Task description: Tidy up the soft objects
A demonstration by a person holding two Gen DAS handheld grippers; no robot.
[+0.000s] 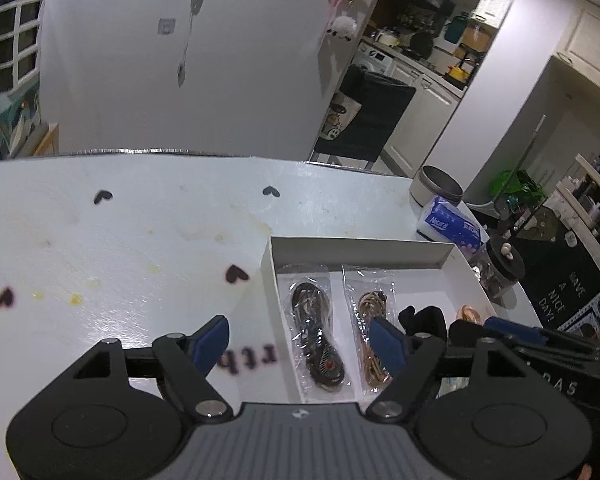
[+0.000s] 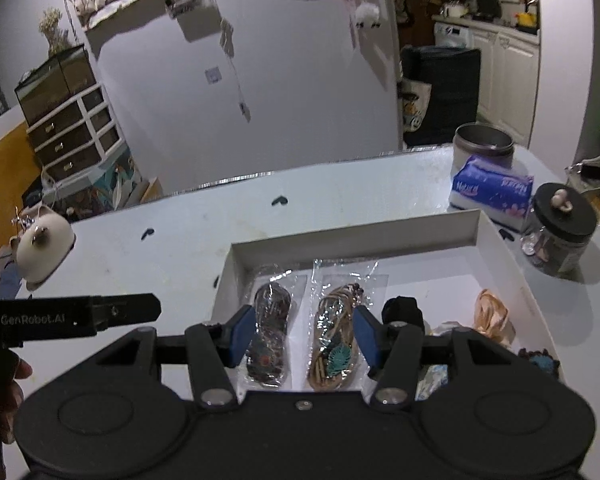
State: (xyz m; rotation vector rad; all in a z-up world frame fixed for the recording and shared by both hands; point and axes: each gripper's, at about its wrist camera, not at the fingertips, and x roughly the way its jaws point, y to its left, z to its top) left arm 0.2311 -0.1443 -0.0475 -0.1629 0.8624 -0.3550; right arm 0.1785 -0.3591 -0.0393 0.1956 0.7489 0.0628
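Claws both gape empty above the white box (image 2: 356, 236), left claw (image 1: 300, 344) and right claw (image 2: 304, 334), wrapped bundles (image 2: 334, 344) lying side by side inside, tidily sorted.

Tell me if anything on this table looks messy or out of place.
Yes: yellowish stains spot the table left of the box. In the box, two bagged cords lie neatly side by side, but the peach ribbon sits loose and crumpled at the right.

Two black grippers: left gripper (image 1: 302, 344) with grey ribbed body, right gripper (image 2: 302, 334) all black. Blue pads (image 1: 388, 344) on fingers, silver screws at pivots, round black discs, white "GenRobot.AI" lettering.
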